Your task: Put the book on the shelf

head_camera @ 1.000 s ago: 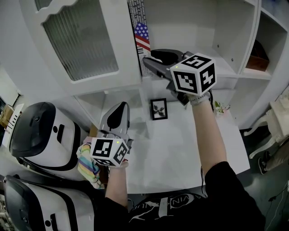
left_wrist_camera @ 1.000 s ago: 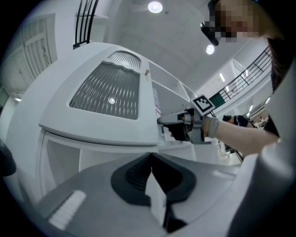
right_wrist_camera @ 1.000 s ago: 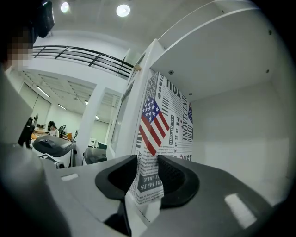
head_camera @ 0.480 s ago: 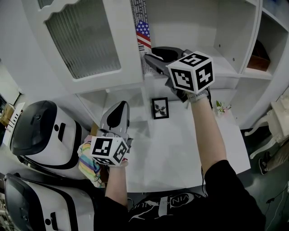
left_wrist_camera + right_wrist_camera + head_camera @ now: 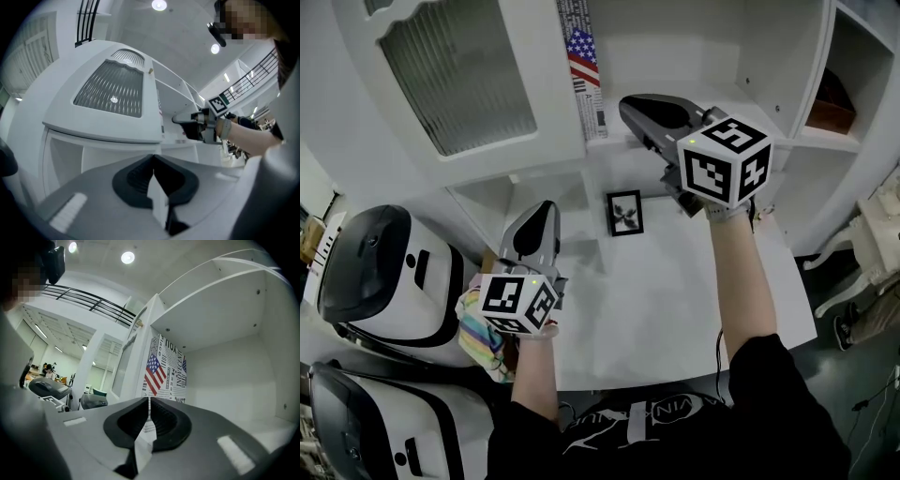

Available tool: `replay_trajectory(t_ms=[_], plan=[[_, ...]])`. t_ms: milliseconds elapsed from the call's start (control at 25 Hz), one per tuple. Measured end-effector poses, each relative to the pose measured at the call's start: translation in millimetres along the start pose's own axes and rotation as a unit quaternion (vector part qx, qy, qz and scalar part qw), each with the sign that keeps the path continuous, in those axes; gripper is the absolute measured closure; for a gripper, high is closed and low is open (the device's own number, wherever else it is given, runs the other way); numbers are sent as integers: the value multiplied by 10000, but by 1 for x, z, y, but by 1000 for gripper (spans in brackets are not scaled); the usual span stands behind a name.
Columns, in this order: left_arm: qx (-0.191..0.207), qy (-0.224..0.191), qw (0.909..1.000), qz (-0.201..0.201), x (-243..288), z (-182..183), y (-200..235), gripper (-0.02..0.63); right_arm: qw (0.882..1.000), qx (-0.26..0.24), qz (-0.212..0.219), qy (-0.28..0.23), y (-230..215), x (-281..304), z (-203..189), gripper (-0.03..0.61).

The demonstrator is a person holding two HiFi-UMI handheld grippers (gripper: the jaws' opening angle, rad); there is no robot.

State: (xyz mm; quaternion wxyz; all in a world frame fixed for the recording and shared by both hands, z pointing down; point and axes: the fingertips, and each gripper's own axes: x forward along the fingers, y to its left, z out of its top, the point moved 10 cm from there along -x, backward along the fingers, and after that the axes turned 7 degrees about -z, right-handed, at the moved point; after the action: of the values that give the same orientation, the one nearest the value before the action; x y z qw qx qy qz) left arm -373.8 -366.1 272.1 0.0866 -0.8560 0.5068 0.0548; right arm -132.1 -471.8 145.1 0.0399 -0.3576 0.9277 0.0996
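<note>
The book [image 5: 582, 54], with a US flag and newsprint cover, stands upright against the left wall of the open shelf compartment [image 5: 694, 56]. In the right gripper view the book [image 5: 165, 372] rises just beyond the jaws. My right gripper [image 5: 626, 105] hovers at the shelf's front, a little right of the book and clear of it. Its jaws are closing, the tips meet, and nothing is between them [image 5: 149, 401]. My left gripper [image 5: 546, 208] is held low over the table's left side, shut and empty, pointing toward the cabinet [image 5: 153, 159].
A cabinet door with ribbed glass [image 5: 459, 84] is left of the book. A small black picture frame [image 5: 625, 213] lies on the white table [image 5: 675, 309]. White-and-black machines [image 5: 384, 272] and a striped cloth [image 5: 483, 333] are at left. A brown object [image 5: 830, 103] sits in the right shelf.
The right gripper's jaws have come together and it has drawn slightly right, away from the book, which stays on the shelf. The left gripper has barely moved.
</note>
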Motion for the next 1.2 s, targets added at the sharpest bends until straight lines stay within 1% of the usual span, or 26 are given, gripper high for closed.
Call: replay_trajectory(t_ms=[280,520,760,960,1080,1200], plan=[[-5,96,10000,-6,-6,-11,-2,614,9997,204,-67,-129,-1,-49,-25,572],[-93,231,9997,2,-14,-31,-5,614,9991,233,-336,87,4,-86,-63,572],[-81,365,9993,53,-24,-49,-11,614,9972,115,-670,297,19,-116,-110,574],[-156,467,9988,86,-39,-70,-14,614,9952,467,-749,412,24,-132,-147,574],[-192,476,9985,192,-49,-79,-14,614,9938,487,-870,492,25,-140,-163,574],[-180,469,9982,326,-55,-86,-14,614,9925,471,-1034,452,25,-148,-178,574]])
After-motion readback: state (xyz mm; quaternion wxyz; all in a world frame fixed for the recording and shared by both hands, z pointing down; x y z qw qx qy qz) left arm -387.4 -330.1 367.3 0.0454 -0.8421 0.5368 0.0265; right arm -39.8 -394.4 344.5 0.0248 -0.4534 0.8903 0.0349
